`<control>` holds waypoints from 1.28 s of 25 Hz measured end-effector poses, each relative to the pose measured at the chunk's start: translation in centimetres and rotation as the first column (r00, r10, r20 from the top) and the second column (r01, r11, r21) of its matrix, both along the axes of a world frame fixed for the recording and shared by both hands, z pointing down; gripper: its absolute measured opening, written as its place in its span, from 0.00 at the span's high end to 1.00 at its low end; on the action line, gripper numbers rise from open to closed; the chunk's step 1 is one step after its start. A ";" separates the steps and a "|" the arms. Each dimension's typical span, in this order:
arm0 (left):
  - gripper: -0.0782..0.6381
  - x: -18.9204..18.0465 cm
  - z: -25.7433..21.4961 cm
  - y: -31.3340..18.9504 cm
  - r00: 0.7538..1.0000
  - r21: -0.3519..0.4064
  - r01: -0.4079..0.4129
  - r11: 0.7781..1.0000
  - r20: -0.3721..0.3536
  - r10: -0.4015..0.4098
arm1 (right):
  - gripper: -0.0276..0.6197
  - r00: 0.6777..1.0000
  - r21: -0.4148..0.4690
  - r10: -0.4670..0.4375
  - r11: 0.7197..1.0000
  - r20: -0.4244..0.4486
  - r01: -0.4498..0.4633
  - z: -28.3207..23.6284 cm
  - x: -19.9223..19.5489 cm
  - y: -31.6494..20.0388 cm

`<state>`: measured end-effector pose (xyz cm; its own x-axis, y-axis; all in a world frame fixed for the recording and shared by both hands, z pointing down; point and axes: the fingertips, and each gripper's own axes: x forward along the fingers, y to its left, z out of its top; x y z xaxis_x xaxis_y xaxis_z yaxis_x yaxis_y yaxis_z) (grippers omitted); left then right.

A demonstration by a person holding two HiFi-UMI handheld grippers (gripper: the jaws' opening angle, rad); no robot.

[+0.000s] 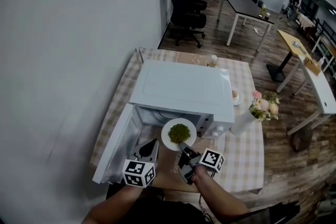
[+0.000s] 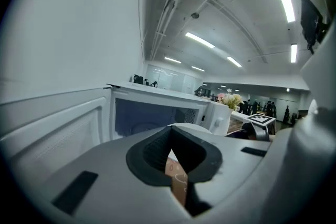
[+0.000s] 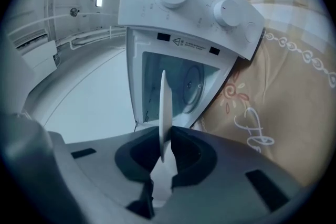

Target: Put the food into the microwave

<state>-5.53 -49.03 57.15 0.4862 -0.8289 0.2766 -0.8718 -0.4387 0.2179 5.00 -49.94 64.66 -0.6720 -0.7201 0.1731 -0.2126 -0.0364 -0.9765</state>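
Note:
A white plate with green food hovers just in front of the white microwave, at its open cavity. My right gripper is shut on the plate's near rim; in the right gripper view the plate stands edge-on between the pads. The microwave door hangs open to the left. My left gripper sits beside the door, left of the plate, with its jaws drawn together and nothing in them. In the left gripper view the cavity lies straight ahead.
The microwave stands on a checked tablecloth. A vase of flowers is right of it, a small cup beside it, a small bottle behind it. The wall runs along the left. Office chairs and desks are beyond.

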 end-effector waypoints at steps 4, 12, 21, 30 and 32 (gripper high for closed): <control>0.88 0.2 1.6 -1.7 0.999 -0.015 -0.022 1.000 0.024 0.023 | 0.89 0.999 -0.012 0.033 0.999 -0.013 -0.033 1.4 -0.3 -1.7; 0.88 0.4 5.0 -4.2 0.998 -0.099 -0.033 0.995 0.041 0.037 | 0.89 0.997 -0.047 0.076 0.996 -0.023 -0.077 3.9 -0.4 -4.6; 0.88 -0.4 6.8 -6.4 0.996 -0.129 -0.018 0.992 0.082 0.028 | 0.89 0.991 -0.073 0.123 0.989 -0.060 -0.127 6.7 -0.2 -6.8; 0.88 -0.2 8.1 -7.2 0.994 -0.161 -0.045 0.986 0.092 0.061 | 0.89 0.985 -0.092 0.173 0.980 -0.027 -0.175 8.2 -0.1 -8.3; 0.88 -0.3 8.0 -7.4 0.996 -0.164 -0.038 0.986 0.080 0.051 | 0.89 0.982 -0.089 0.188 0.978 -0.021 -0.189 8.3 -0.3 -8.7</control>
